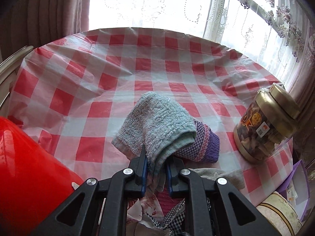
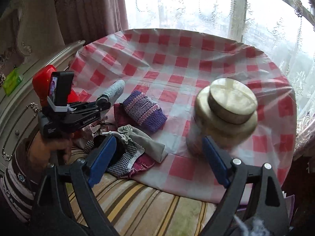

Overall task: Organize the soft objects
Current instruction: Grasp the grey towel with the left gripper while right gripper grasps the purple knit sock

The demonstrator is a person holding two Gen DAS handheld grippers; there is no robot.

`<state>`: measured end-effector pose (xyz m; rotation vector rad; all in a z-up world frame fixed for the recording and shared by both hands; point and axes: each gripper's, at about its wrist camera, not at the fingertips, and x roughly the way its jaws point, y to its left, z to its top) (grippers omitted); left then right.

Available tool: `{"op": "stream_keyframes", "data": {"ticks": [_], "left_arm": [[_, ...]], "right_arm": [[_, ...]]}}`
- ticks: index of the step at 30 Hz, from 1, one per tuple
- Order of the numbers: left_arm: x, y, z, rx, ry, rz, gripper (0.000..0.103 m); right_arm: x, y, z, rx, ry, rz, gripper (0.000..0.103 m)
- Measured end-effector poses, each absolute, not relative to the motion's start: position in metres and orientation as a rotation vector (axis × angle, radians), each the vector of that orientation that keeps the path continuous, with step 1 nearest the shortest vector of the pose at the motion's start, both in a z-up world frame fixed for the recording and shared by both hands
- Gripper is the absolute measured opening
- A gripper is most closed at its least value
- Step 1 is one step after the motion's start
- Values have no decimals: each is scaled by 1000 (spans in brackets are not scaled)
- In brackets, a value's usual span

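Observation:
My left gripper (image 1: 156, 169) is shut on a light blue terry cloth (image 1: 157, 125) and holds it above the checked tablecloth (image 1: 137, 63). It shows in the right wrist view (image 2: 102, 101) with the cloth (image 2: 114, 89) sticking out. A purple and pink knitted piece (image 1: 204, 143) lies just right of it, also in the right wrist view (image 2: 143, 110). A pile of soft items lies at the table's near edge: a grey drawstring pouch (image 2: 141, 137), a checked fabric (image 2: 126, 161) and a dark pink cloth (image 2: 141, 165). My right gripper (image 2: 159, 161) is open and empty, above the table's near edge.
A jar with a gold lid (image 2: 224, 114) stands close by my right finger, also in the left wrist view (image 1: 267, 123). A red container (image 1: 25, 169) sits at the left. A striped cushion (image 2: 141, 204) lies below the table edge. Curtains and a window are behind.

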<state>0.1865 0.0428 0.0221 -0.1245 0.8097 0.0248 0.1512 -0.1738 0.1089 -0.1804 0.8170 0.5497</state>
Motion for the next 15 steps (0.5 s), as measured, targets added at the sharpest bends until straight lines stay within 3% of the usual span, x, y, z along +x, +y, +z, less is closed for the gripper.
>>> {"op": "stream_keyframes", "data": {"ticks": [15], "left_arm": [[156,43,36,-151,616,106,16]], "right_arm": [[274,-69,8,-395,965,563,90]]}}
